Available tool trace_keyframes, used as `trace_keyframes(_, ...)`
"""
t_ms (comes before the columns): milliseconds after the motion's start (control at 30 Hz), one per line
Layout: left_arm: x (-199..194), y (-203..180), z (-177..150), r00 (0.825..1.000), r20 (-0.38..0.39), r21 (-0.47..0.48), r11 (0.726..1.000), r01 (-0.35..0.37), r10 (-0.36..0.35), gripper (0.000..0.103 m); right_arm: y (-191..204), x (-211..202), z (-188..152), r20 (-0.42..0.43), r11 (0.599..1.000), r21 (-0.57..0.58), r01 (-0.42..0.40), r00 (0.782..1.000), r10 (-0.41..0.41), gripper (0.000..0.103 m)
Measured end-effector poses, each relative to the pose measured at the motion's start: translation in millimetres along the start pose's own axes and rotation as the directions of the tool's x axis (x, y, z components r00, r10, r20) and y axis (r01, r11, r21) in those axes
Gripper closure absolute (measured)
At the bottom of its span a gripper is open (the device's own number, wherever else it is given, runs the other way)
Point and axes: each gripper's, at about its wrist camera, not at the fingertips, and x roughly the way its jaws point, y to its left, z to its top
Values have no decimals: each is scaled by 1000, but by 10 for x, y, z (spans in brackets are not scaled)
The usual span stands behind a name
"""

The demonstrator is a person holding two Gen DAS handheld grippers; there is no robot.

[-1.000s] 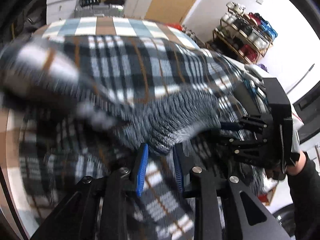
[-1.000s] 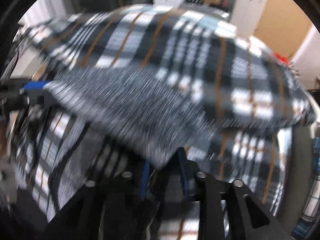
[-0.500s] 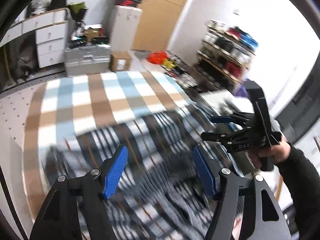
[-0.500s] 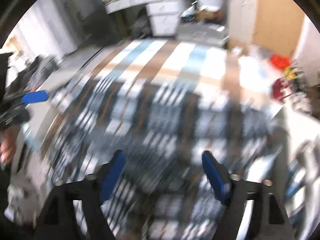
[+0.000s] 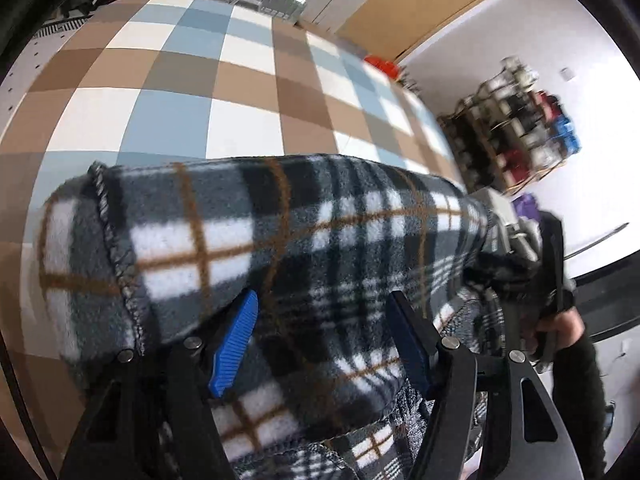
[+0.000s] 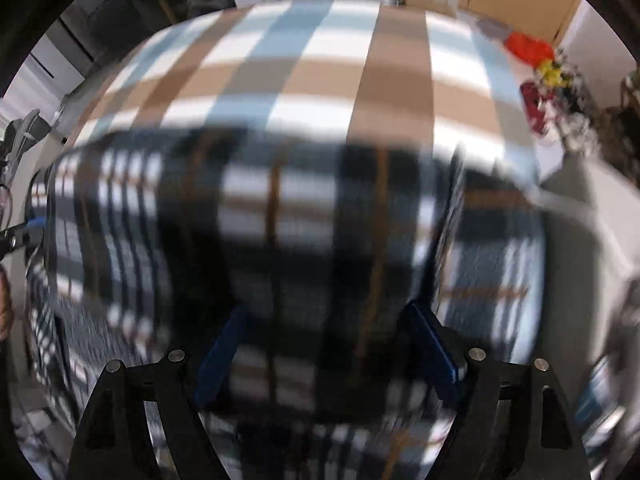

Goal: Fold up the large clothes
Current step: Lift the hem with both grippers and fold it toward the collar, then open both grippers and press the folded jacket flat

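1. The plaid fleece blanket (image 5: 304, 240) is lying folded over on the checkered tablecloth (image 5: 180, 80), with a thick rounded fold facing both cameras and a stitched hem running down its left end.
2. The left gripper (image 5: 324, 340) hangs spread apart; its jaws have just been opening, and the fold bulges up between the blue pads (image 5: 236, 340) without being pinched.
3. Same deal on the right gripper (image 6: 328, 352): wide apart, jaws just opened, blurry plaid bulging between the pads, no squeeze that I can see.
4. In the left view, a hand (image 5: 560, 328) in a dark sleeve holds the other tool at the blanket's right end.
5. Shelving (image 5: 520, 128) stands against the white wall behind.
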Motion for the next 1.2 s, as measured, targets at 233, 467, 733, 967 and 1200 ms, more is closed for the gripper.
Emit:
trace_keyframes(233,-161,-255,44,992,8,105,987,-125,125,41,142,-201,-156,6,999,-38,13,1000,-13,18)
trace_keyframes(467,224,-251,31,954,-65,188,943,-275,292,41,258,-328,59,54,1000,-3,-9,998,9,15)
trace_keyframes(733,396,-310,271,922,-50,254,898,-360,384,40,421,151,234,4,990,-37,134,991,-134,0)
trace_keyframes(967,441,-199,585,940,-37,292,904,-314,338,40,349,217,424,132,992,-48,120,985,-113,0)
trace_keyframes(1200,145,-237,64,933,-67,360,881,-308,354,40,418,-46,-3,251,985,-79,154,959,-130,0)
